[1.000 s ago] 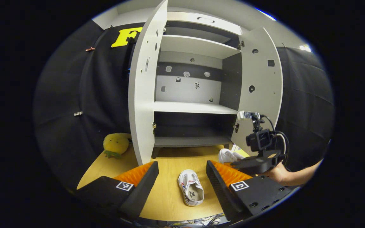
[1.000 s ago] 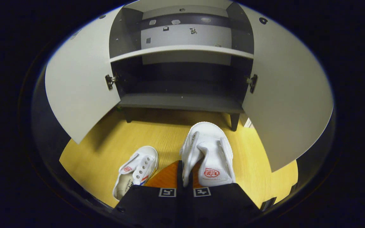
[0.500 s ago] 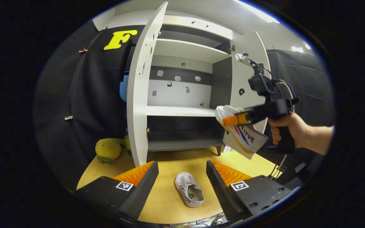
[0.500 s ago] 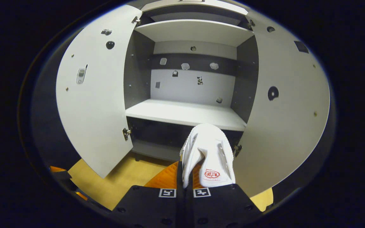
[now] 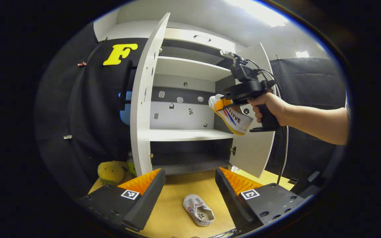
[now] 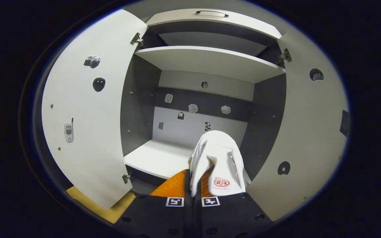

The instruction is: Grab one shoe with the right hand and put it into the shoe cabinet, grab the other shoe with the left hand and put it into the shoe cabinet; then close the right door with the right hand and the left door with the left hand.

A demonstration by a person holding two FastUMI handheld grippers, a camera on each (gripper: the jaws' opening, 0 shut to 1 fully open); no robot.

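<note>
Two shoes: one point(image 6: 218, 162) in right tongs point(image 6: 192, 190), one point(image 5: 198, 214) floored.

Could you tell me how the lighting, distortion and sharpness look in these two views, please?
Left gripper view: ceiling light glare blows out; the white cabinet's open left door bows from fisheye; the white canvas shoe on the wooden floor is sharp. Right gripper view: even light, dark lower shelf, both doors curve; the held white shoe is crisp.
</note>
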